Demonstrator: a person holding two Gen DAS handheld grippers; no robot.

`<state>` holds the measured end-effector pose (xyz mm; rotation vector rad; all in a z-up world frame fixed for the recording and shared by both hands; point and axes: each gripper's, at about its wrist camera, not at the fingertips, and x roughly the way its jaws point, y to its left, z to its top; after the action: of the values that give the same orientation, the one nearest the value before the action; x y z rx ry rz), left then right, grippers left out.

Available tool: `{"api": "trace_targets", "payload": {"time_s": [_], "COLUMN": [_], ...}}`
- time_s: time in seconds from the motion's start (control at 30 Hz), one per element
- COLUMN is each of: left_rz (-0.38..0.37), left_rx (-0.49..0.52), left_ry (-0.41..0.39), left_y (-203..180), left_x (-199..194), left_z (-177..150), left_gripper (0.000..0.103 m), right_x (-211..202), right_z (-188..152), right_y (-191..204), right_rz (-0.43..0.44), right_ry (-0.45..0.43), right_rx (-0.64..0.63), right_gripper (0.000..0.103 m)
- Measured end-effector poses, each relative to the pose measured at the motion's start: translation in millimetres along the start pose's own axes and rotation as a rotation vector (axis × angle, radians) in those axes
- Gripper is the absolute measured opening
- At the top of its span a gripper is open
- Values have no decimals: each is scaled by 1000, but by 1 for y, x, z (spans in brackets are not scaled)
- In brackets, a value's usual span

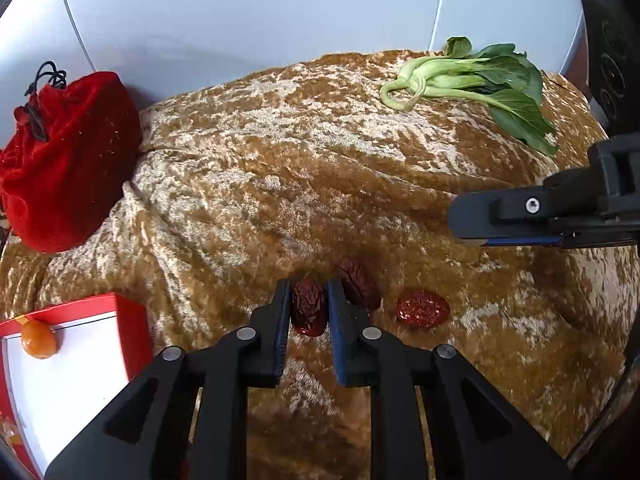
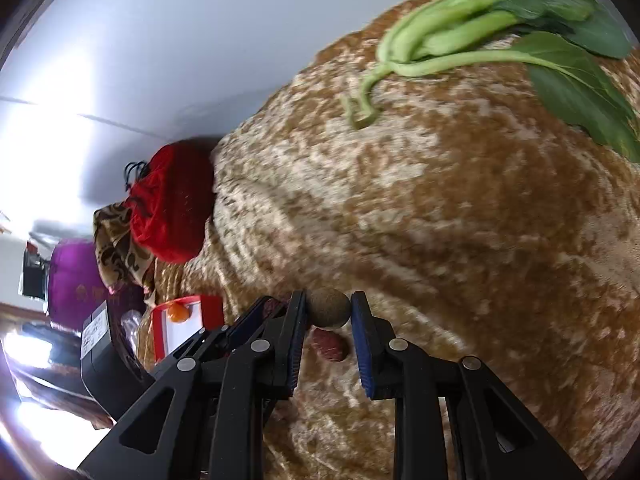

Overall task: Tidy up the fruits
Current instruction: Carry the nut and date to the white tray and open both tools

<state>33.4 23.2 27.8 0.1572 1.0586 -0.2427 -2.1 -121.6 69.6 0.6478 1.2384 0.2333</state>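
Left gripper (image 1: 308, 308) low over the gold velvet cloth (image 1: 280, 160) on the desk, jaws clamped on a dark red date (image 1: 307, 307). Second date (image 1: 358, 284) just beside the right jaw, third date (image 1: 422, 309) a little farther right, both lying on the cloth. Right gripper (image 2: 329, 309) above them, jaws pressed against a round brownish fruit (image 2: 328, 307). Red-and-white box (image 1: 80, 360) at the left edge of the cloth, a small orange fruit (image 1: 39, 339) inside. Red drawstring pouch (image 1: 68, 160) at far left, bok choy (image 1: 480, 80) at far right, well apart.
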Motion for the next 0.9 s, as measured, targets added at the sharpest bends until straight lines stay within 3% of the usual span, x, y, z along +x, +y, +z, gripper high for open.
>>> {"api": "trace_targets", "payload": {"time_s": [0.13, 0.47, 0.73, 0.9], "left_rz": [2, 88, 167, 212], "left_rx": [-14, -110, -196, -217], "left_ry": [-15, -67, -17, 19], "left_y": [10, 62, 117, 138], "left_x": [-21, -97, -113, -111], "left_z": [-6, -29, -57, -72], "left_gripper": [16, 16, 16, 16], "right_x": [1, 18, 42, 59], "right_z": [-6, -39, -98, -132], "right_y": [13, 68, 126, 147], "right_rz": [31, 174, 265, 274], "right_ry": [-2, 54, 157, 204], "right_rx": [-35, -200, -395, -490], "right_gripper": [23, 23, 23, 23]}}
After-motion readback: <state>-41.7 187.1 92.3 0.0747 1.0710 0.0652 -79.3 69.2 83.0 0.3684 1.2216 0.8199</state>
